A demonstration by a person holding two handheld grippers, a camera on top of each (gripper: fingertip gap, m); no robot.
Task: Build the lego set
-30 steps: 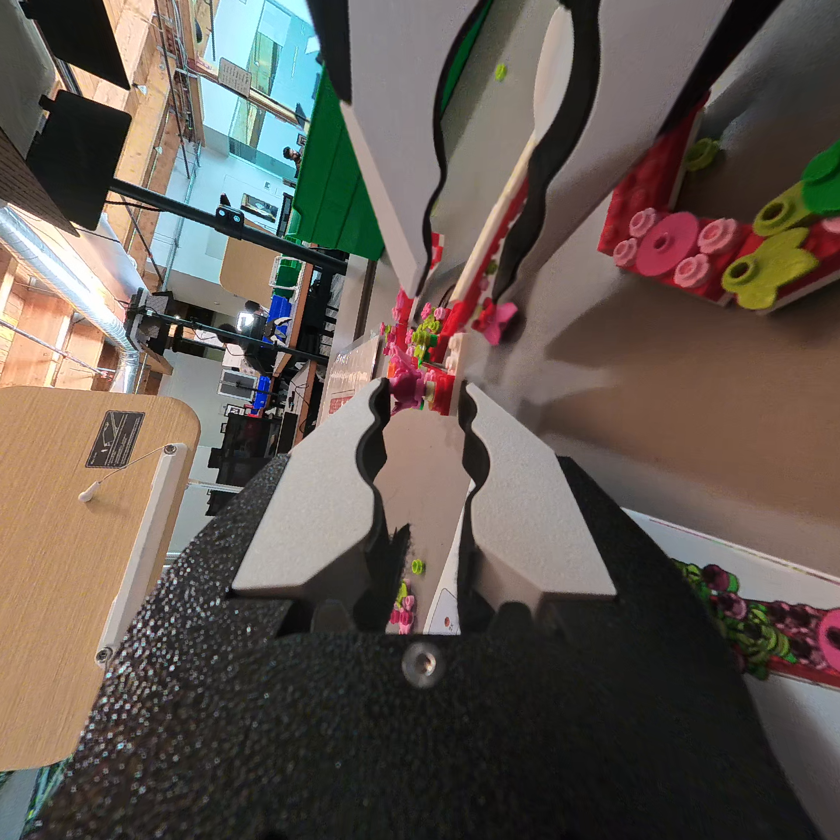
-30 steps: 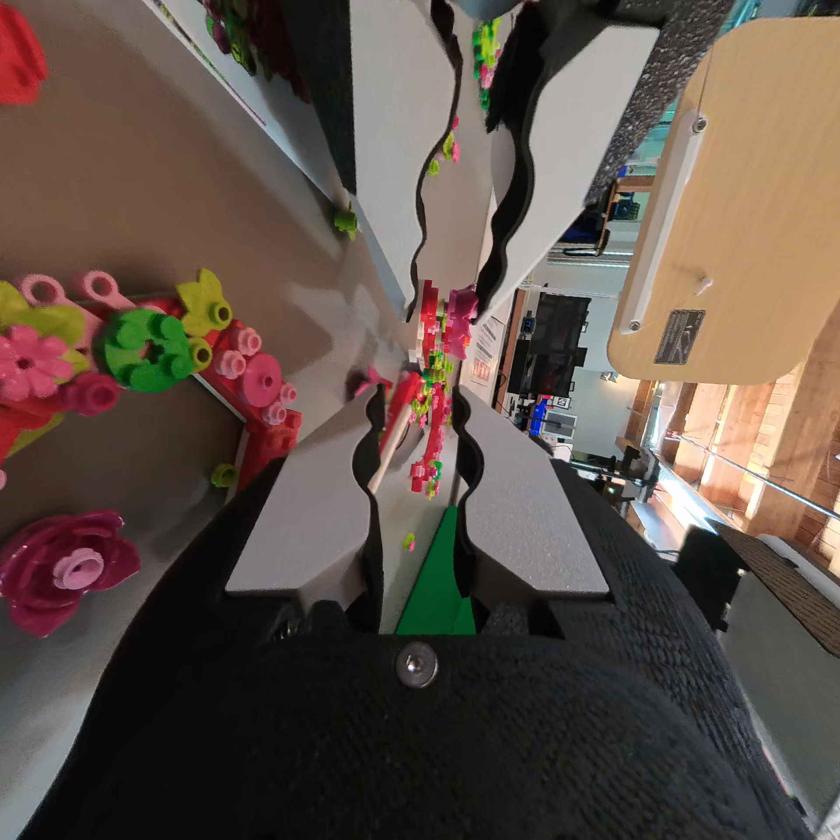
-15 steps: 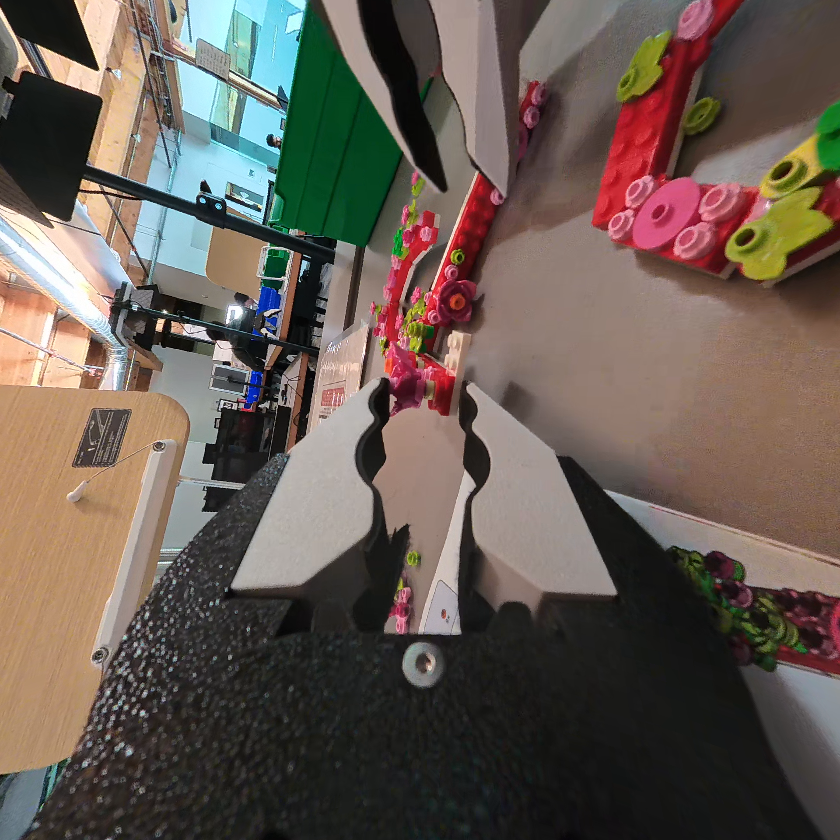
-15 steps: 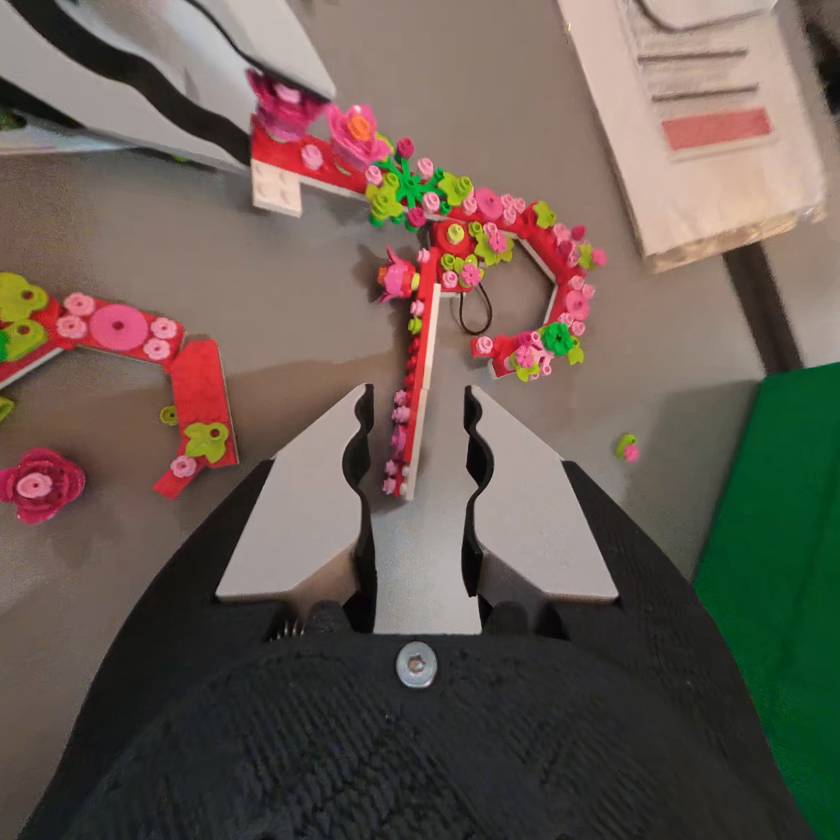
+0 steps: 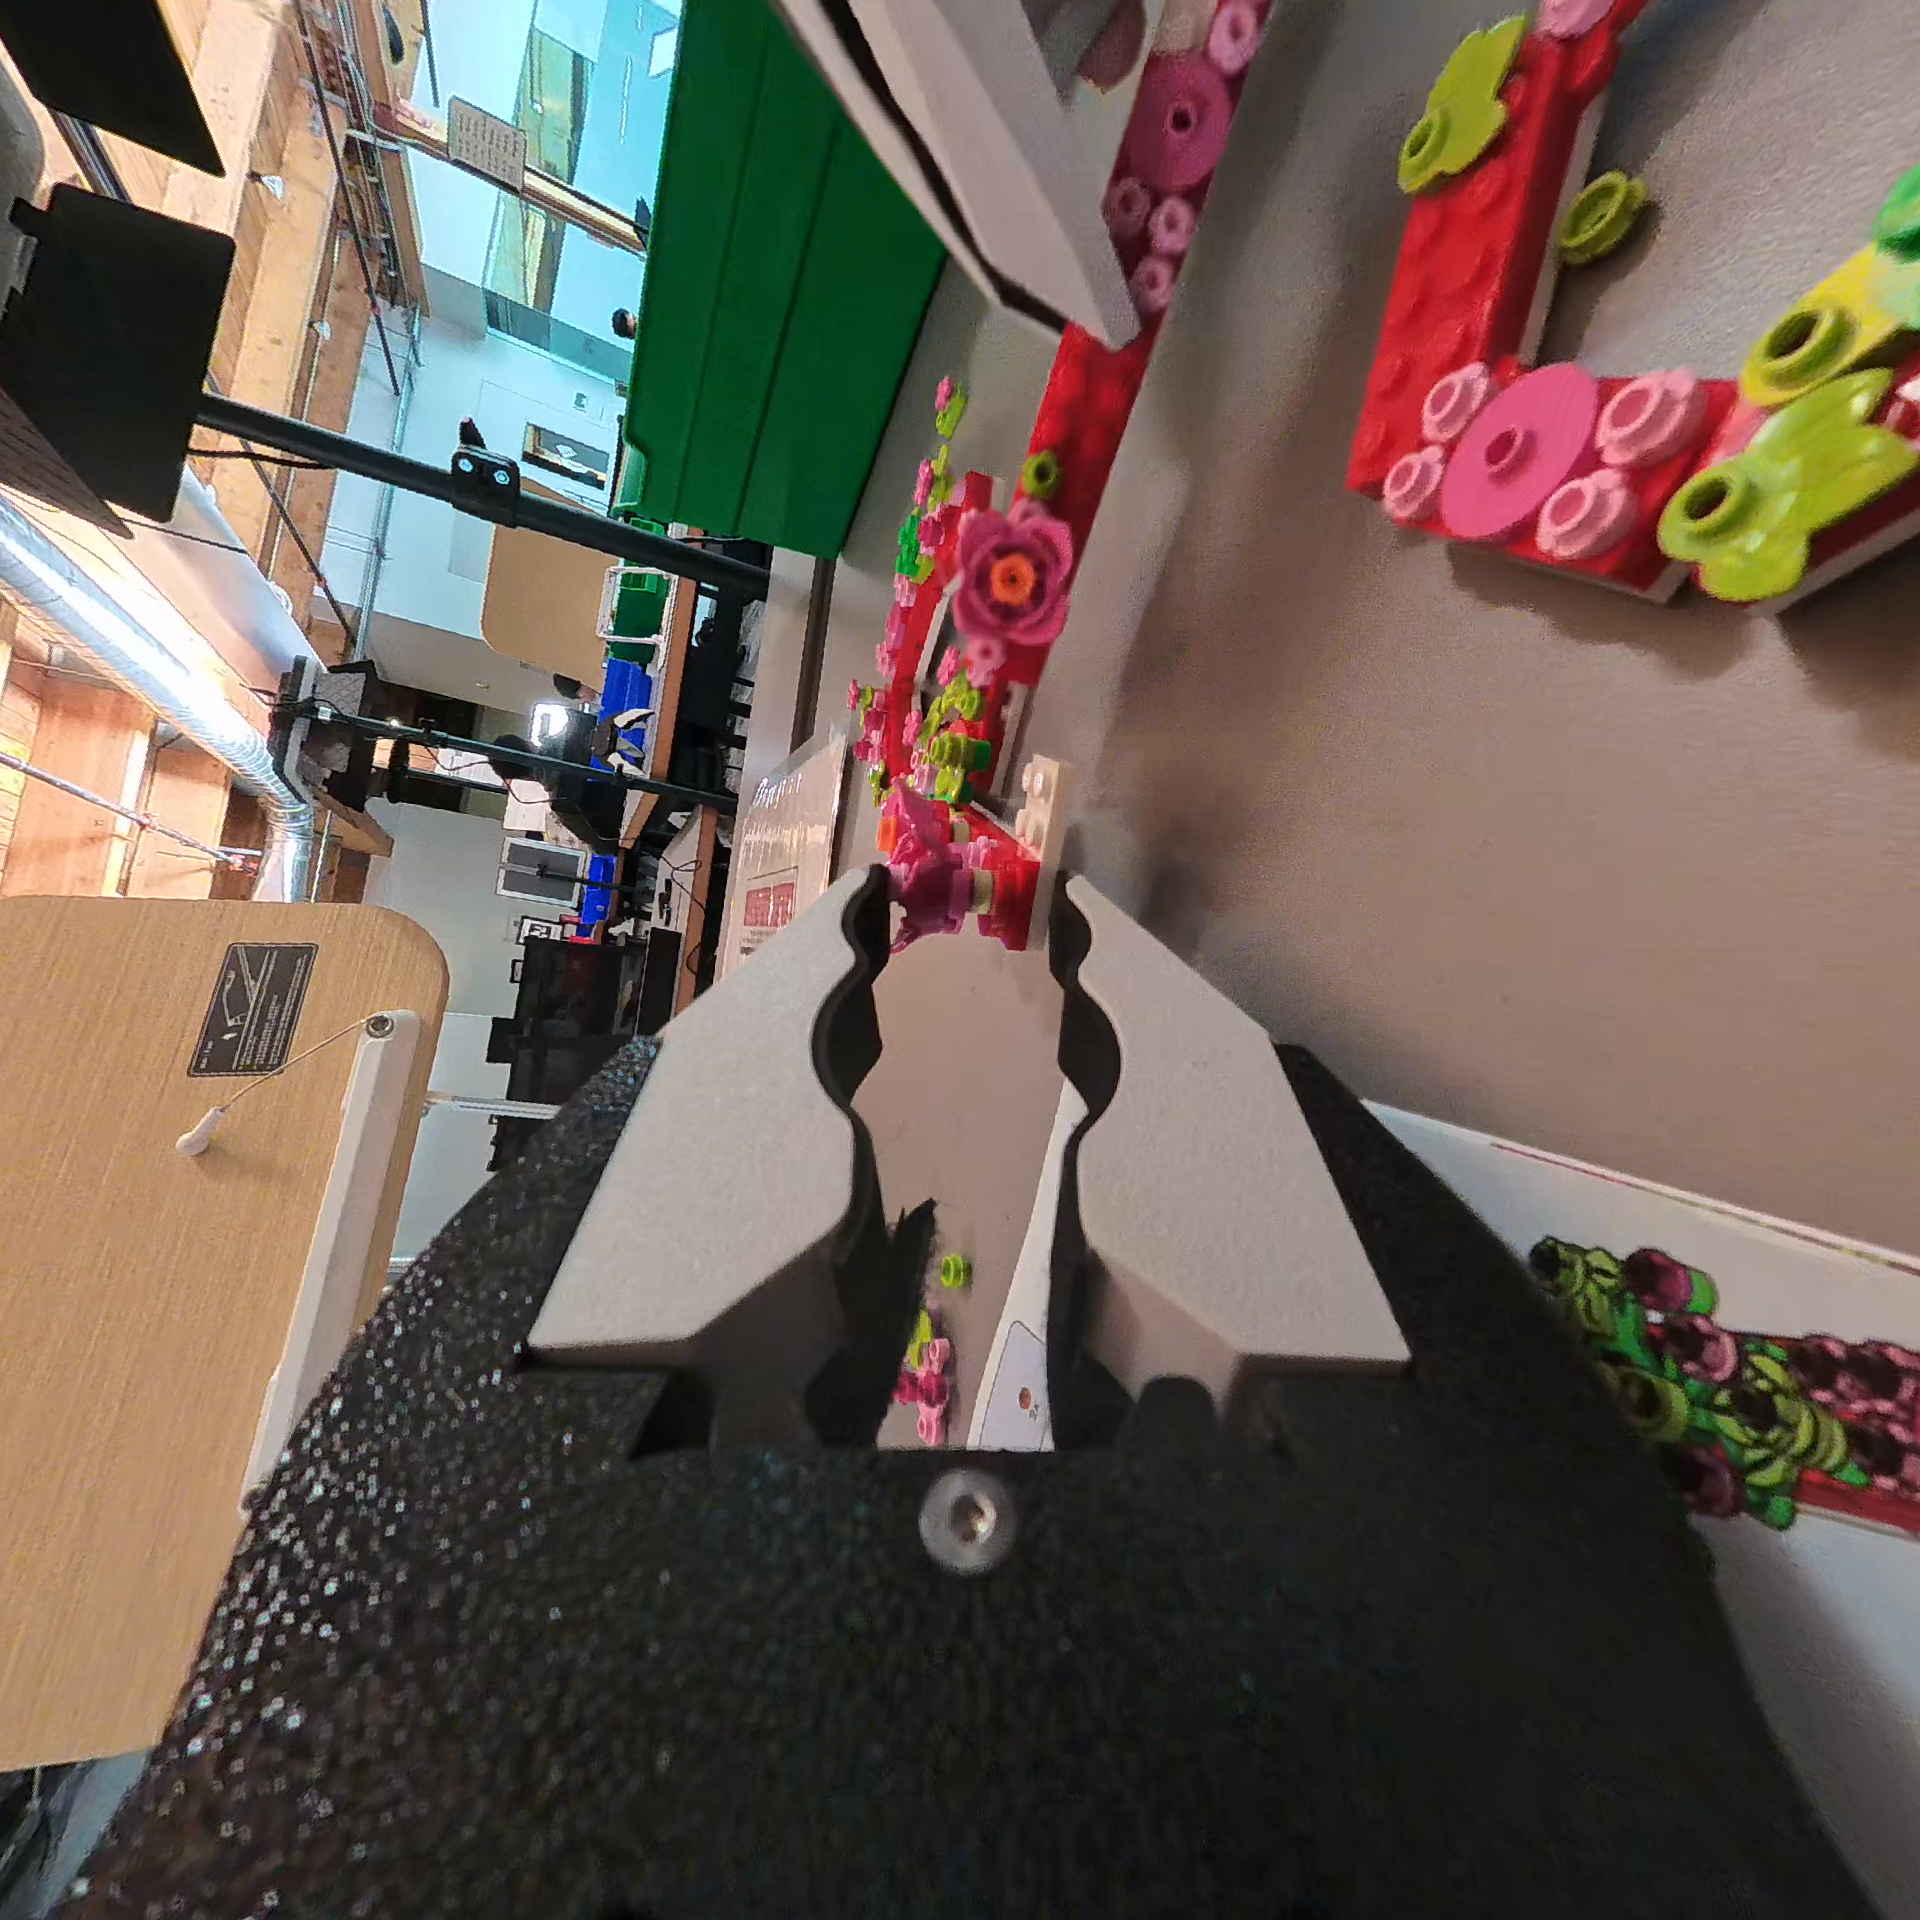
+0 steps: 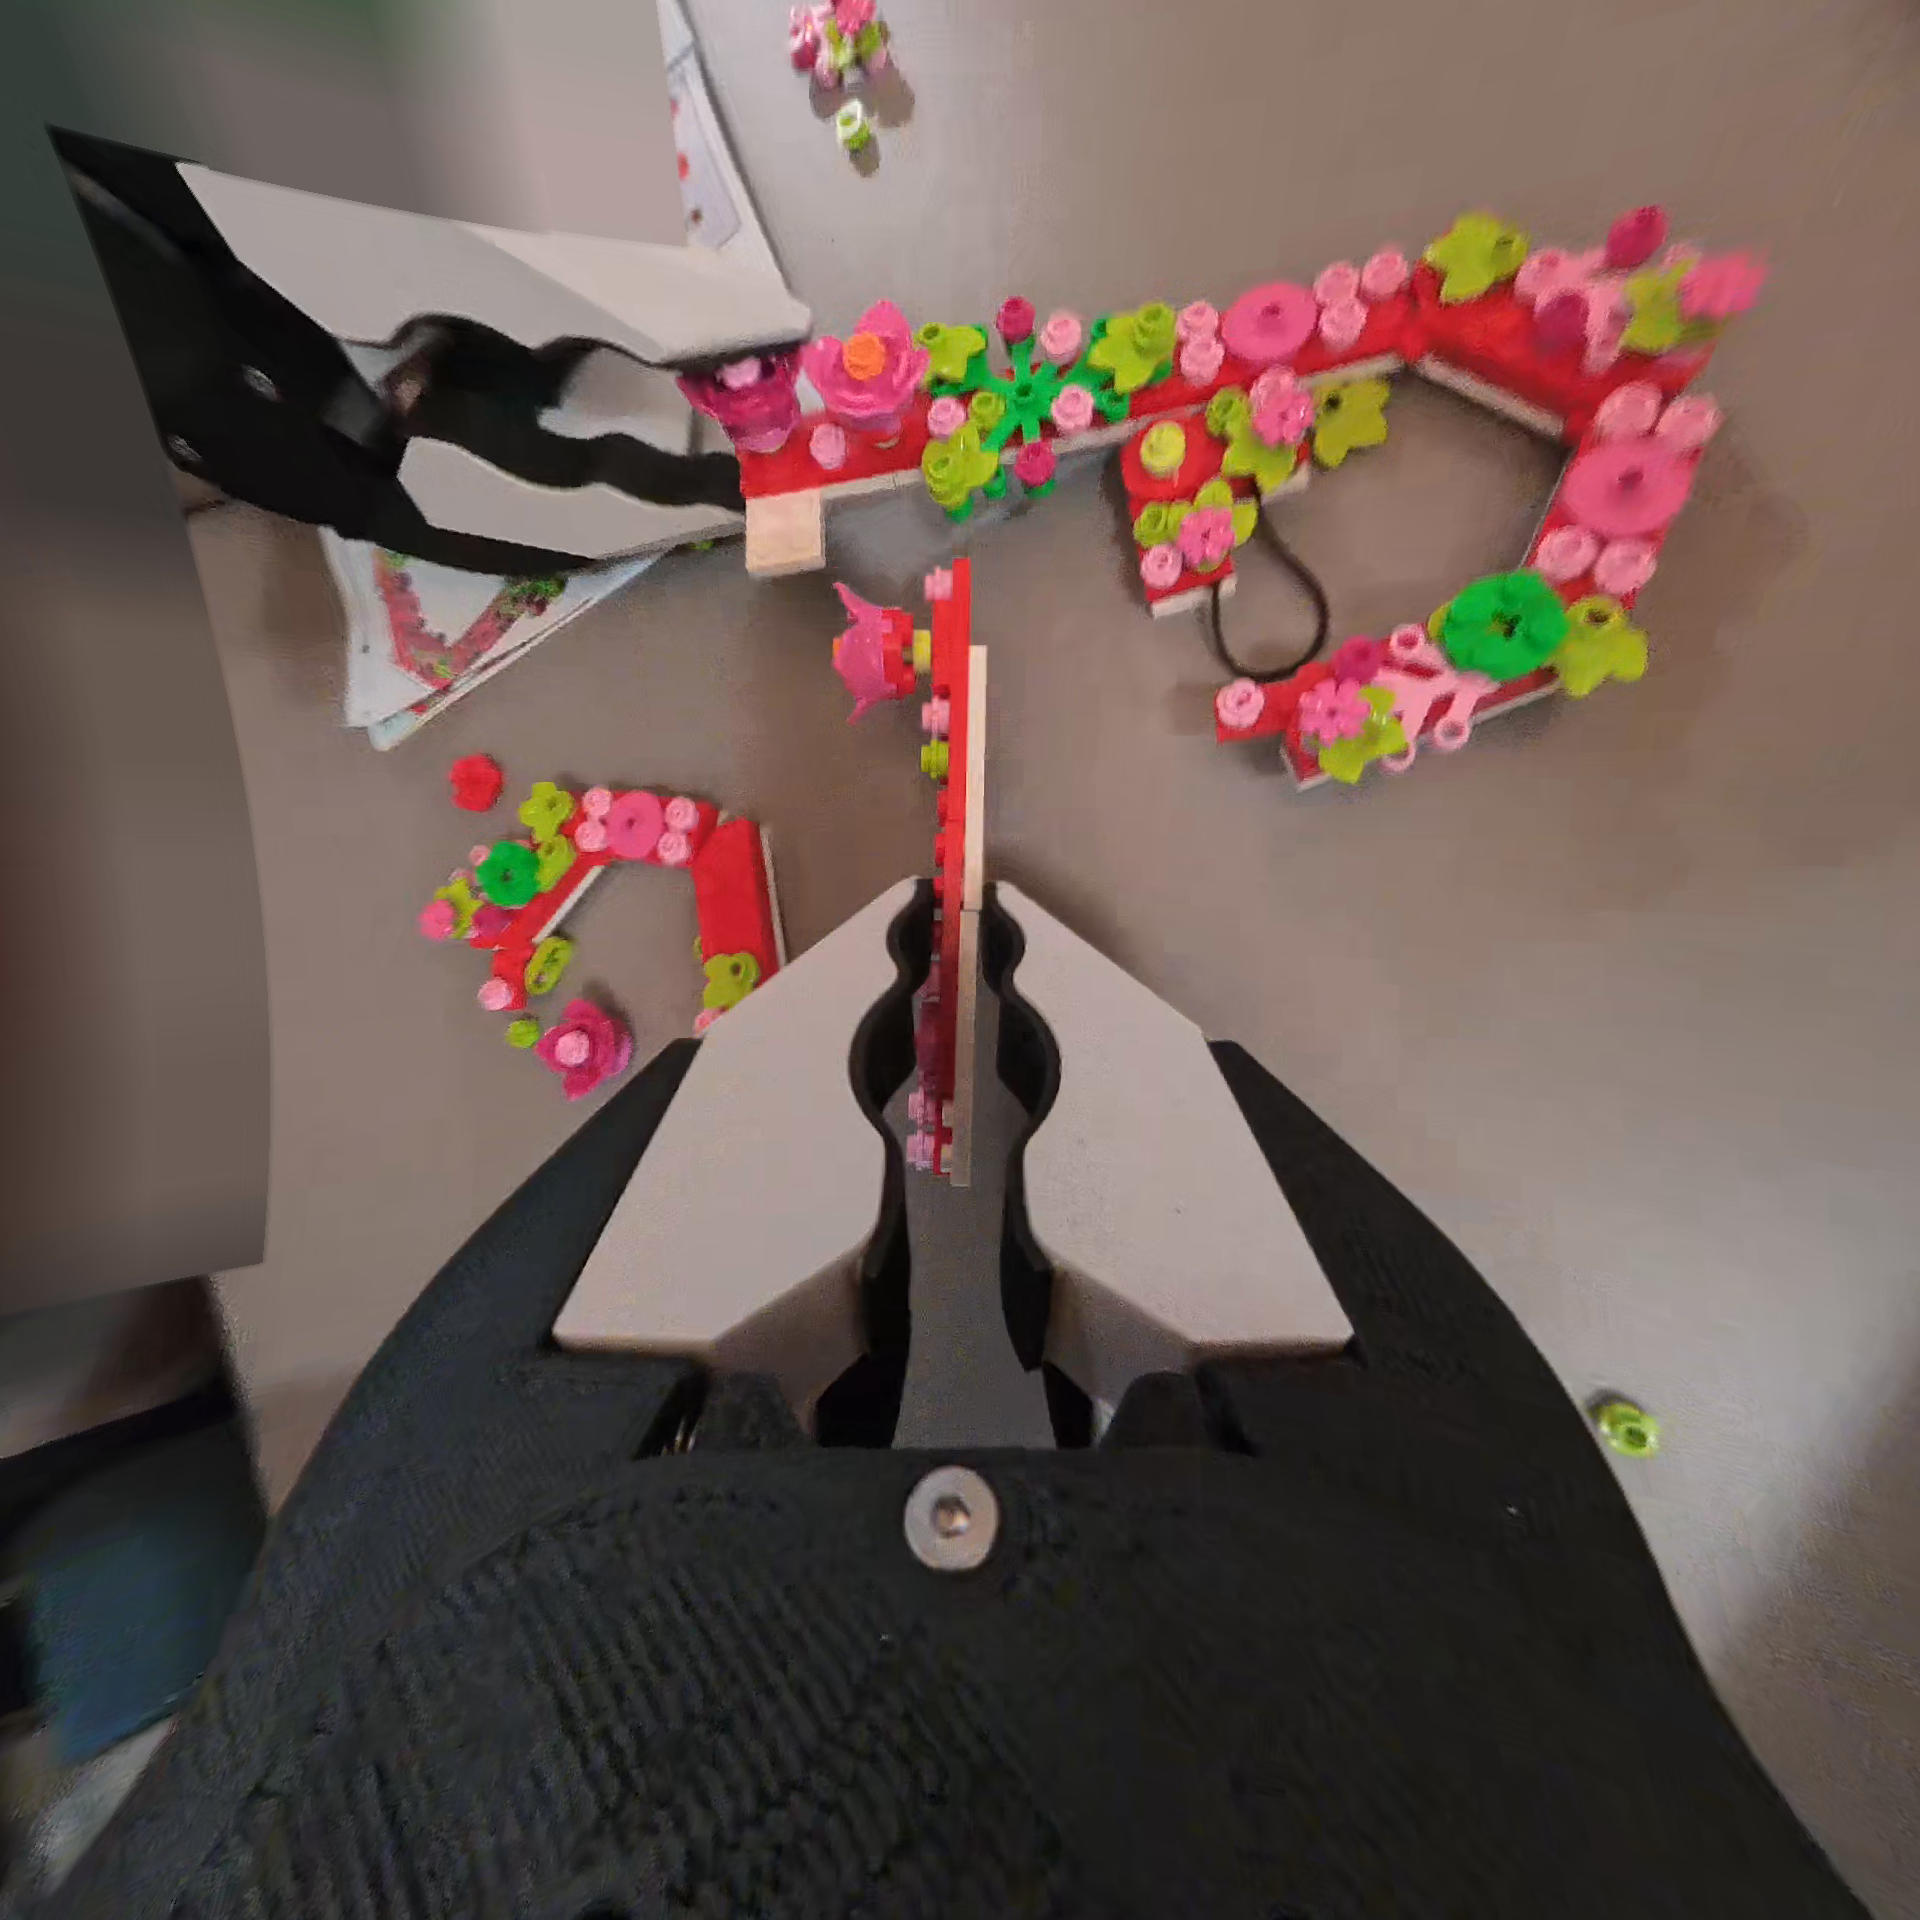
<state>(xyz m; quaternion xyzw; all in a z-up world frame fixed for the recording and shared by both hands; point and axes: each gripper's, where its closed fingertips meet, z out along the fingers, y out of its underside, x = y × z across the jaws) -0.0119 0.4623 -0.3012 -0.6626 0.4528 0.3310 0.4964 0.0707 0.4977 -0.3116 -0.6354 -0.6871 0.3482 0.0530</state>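
Risk sits mainly with the thin red-and-white strip [image 6: 958, 790] that the right gripper [image 6: 956, 902] holds clenched edge-on between its jaws, lifted above the middle of the grey desk [image 6: 1351, 1039]. The grip appears to bear on the plate's narrow faces only, so a slight twist of the wrist could, I judge, lever the strip out or pop off the pink flower [image 6: 871, 652] that sticks out from its left side.

The left gripper [image 5: 971, 902] has its jaws released, spread on either side of the near end of the large wreath section [image 6: 1299, 447], which lies flat toward the far side of the desk. Its tips stand just beside the dark pink bloom [image 5: 925, 862] and the bare white plate [image 5: 1042, 816] at that end; whether they touch is hard to tell. If those jaws close on the bloom rather than on the red base, the bloom may detach, or the whole section may skid, since nothing else pins it.

Joining the strip to the white plate probably calls for downward pressure, and the wreath could flex at its angled joints. A smaller curved section [image 6: 623, 894] and a loose rose [image 6: 582, 1044] lie near the left edge, close enough to be swept by a low pass. Instruction booklet [image 6: 468, 623] pages lie under the left gripper.
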